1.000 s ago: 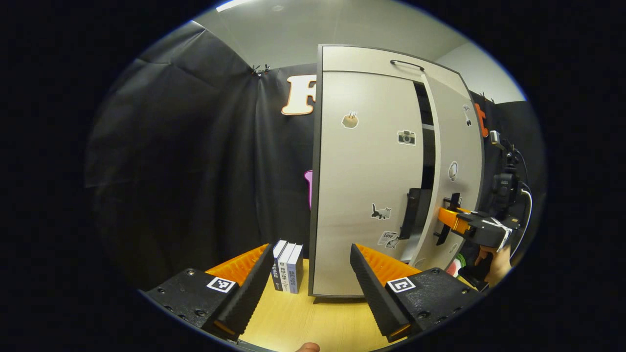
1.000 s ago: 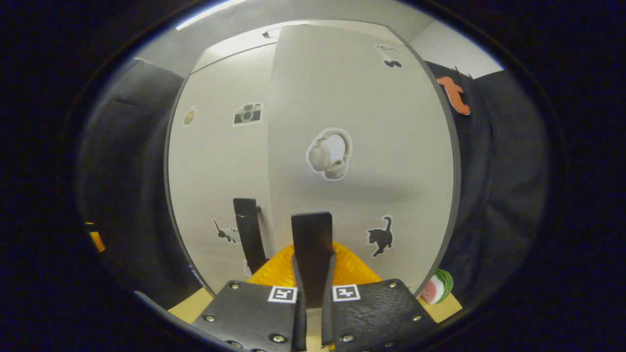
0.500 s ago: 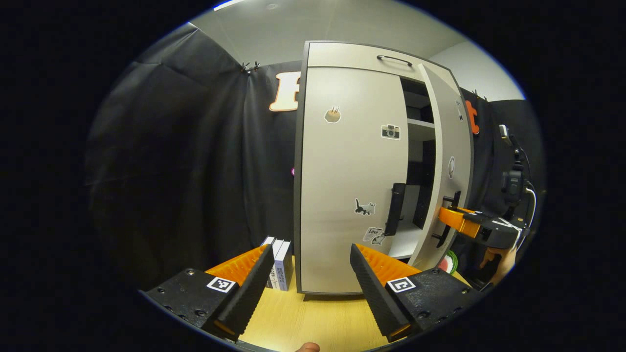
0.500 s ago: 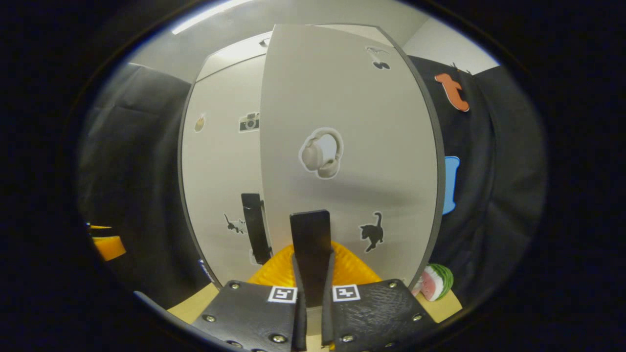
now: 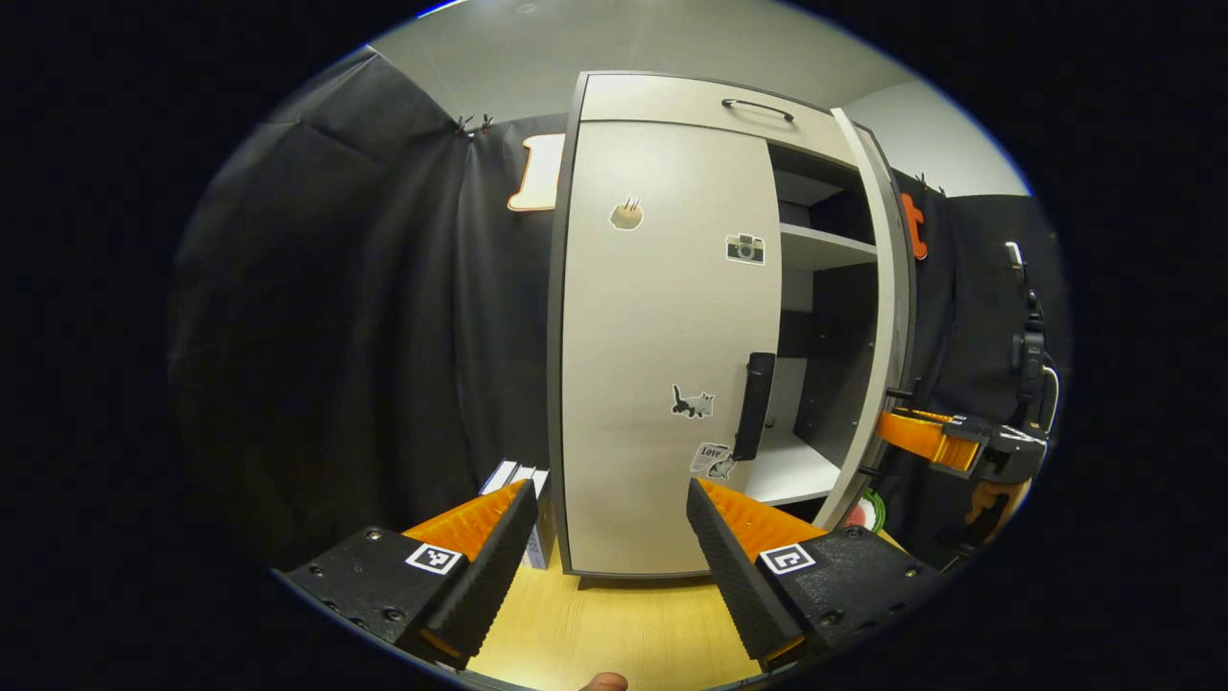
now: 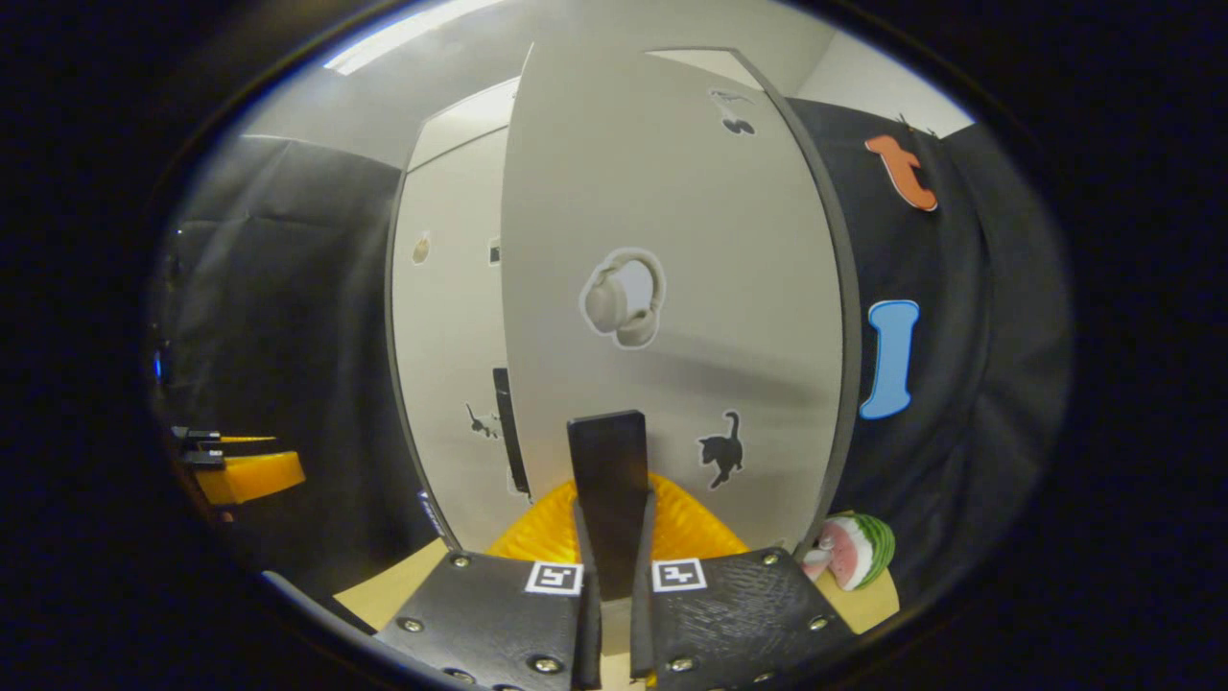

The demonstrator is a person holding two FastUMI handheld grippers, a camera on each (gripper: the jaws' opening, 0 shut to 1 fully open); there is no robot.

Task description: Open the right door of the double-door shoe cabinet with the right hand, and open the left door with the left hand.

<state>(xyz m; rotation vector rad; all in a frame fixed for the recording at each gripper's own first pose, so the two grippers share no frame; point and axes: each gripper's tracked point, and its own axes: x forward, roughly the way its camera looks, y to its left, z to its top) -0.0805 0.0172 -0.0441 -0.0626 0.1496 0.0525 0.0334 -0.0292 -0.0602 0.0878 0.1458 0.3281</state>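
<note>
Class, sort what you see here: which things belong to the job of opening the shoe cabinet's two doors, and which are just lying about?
Belong to the job:
right door, swung open
its handle, clamped in the right gripper
left door, shut
left door's handle
left gripper, open

Lying about:
books
watermelon slice
table

A: Entry one, legible wording?
B: One item. A small sticker low on the left door of the shoe cabinet; the word reads "Love".
A: Entry two, printed matter?
B: Books standing just beside the cabinet. The print on their spines is too small to read.
A: Entry three, codes?
B: Square black-and-white markers, one on each finger mount of the left gripper, and a like pair on the right gripper. Block patterns, not lettering.
</note>
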